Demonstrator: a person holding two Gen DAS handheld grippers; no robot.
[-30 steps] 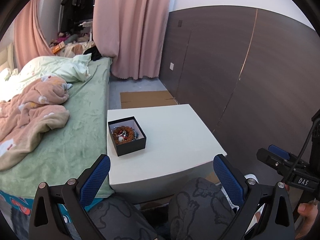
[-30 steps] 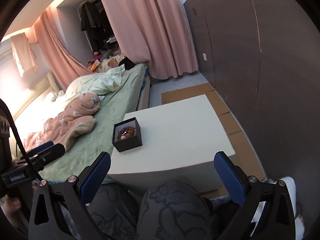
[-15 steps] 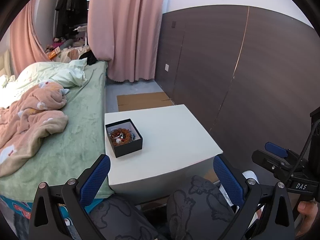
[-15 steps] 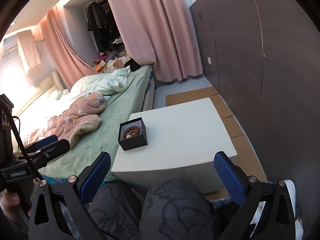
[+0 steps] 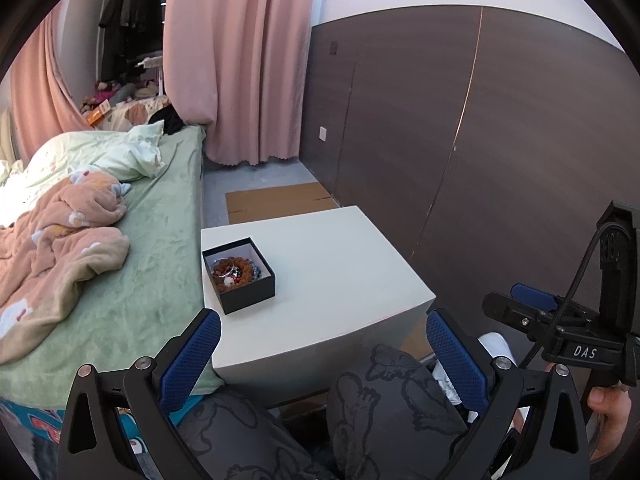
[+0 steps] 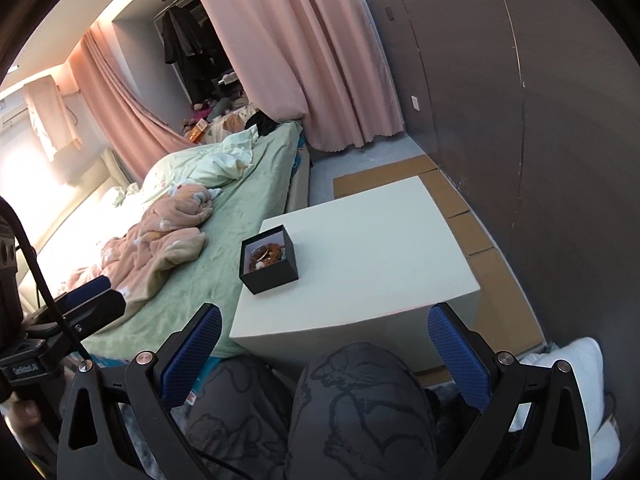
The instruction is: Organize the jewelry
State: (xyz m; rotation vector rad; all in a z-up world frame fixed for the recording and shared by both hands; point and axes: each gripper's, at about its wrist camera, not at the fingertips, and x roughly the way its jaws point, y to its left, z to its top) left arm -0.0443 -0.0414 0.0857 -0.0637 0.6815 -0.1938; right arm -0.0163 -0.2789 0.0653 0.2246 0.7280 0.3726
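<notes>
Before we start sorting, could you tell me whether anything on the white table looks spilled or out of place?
Nothing stands out: the open black box sits flat on the white table, the jewelry heaped inside it, none spilled.

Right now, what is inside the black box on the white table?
The open black box holds a heap of jewelry: reddish-brown beads, a silvery ring shape, small white and blue bits. Whatever lies beneath the heap is hidden.

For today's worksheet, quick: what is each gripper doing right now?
Left gripper: open, holding nothing.
Right gripper: open, holding nothing.
</notes>
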